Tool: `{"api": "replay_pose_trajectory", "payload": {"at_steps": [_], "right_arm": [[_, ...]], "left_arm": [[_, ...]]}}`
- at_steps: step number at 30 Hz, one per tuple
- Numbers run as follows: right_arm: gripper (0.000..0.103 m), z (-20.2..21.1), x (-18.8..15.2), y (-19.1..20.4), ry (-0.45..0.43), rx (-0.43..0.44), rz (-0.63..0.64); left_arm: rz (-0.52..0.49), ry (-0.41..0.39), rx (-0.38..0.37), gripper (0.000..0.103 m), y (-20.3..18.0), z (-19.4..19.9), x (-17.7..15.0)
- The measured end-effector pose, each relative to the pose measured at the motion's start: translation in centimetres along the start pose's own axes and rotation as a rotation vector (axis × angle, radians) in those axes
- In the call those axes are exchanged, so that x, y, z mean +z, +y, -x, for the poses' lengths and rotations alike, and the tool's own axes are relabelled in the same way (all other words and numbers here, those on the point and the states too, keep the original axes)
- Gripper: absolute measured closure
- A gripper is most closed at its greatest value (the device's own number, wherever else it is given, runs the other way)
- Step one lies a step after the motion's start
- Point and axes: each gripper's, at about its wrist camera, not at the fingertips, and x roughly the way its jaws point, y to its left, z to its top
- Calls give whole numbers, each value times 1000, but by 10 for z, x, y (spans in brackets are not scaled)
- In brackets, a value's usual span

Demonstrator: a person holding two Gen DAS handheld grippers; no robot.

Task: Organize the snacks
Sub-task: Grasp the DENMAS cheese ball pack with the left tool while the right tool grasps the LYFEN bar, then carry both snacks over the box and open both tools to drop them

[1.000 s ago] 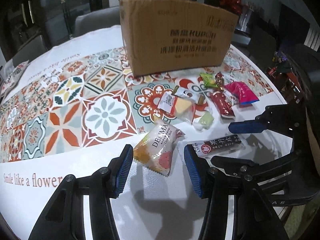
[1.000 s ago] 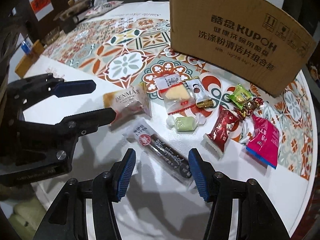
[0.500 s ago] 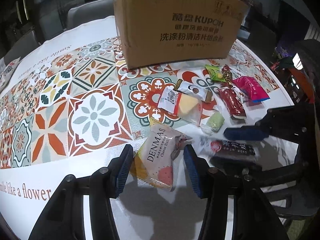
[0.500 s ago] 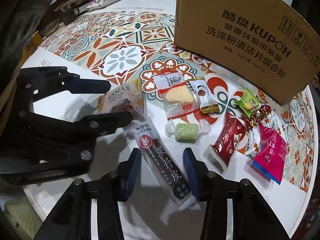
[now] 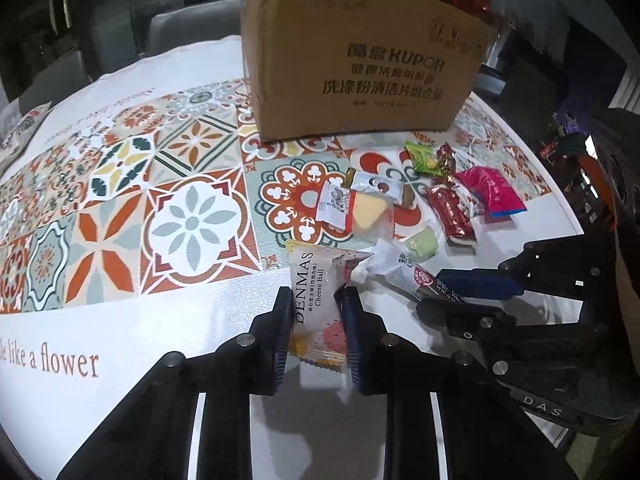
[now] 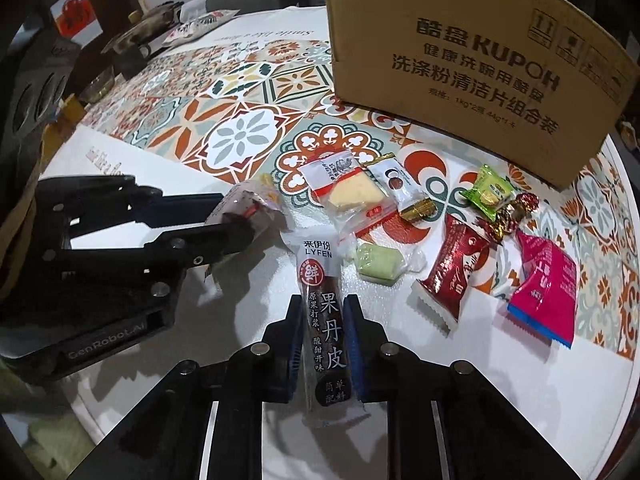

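1. Left wrist view: left gripper point(image 5: 316, 316) jaws have just been closing and now pinch the DENMAS cheese ball packet point(image 5: 318, 300) by its long sides, low over the white edge of the table point(image 5: 160, 320).
2. Right wrist view: right gripper point(image 6: 323, 328) jaws have just closed and now pinch the dark LYFEN fruit strip point(image 6: 325, 312) across its width; the strip's near end runs down between the fingers.
3. The two grippers sit side by side, and each shows in the other's view: right gripper point(image 5: 472, 292) at the right edge, left gripper point(image 6: 224, 216) at the left.
4. Beyond both lie loose snacks on the patterned cloth: cheese wedge pack point(image 6: 348, 192), green soft candy point(image 6: 378, 266), red wafer pack point(image 6: 452, 268), pink packet point(image 6: 548, 284), green packet point(image 6: 488, 192), white-brown bar point(image 6: 400, 188).
5. Cardboard box point(image 5: 360, 64) stands behind the snacks; its top is cut off, inside not visible.
6. From the right wrist, the DENMAS packet is mostly hidden by the left fingers; only a crumpled end shows.
7. From the left wrist, the strip's printed half is behind the right finger; the text is blurred.
8. Dark clutter at the far table edge, possibly dishes, too dim to tell.
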Motion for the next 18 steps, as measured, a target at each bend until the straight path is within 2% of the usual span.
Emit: {"api": "replay_pose_trajectory", "payload": {"at_steps": [11, 18], "right_arm": [[82, 30, 3, -4, -93, 13, -38], [82, 61, 9, -10, -182, 12, -62]], "left_arm": [[59, -74, -2, 78, -6, 31, 3], [35, -154, -1, 78, -17, 59, 20]]}}
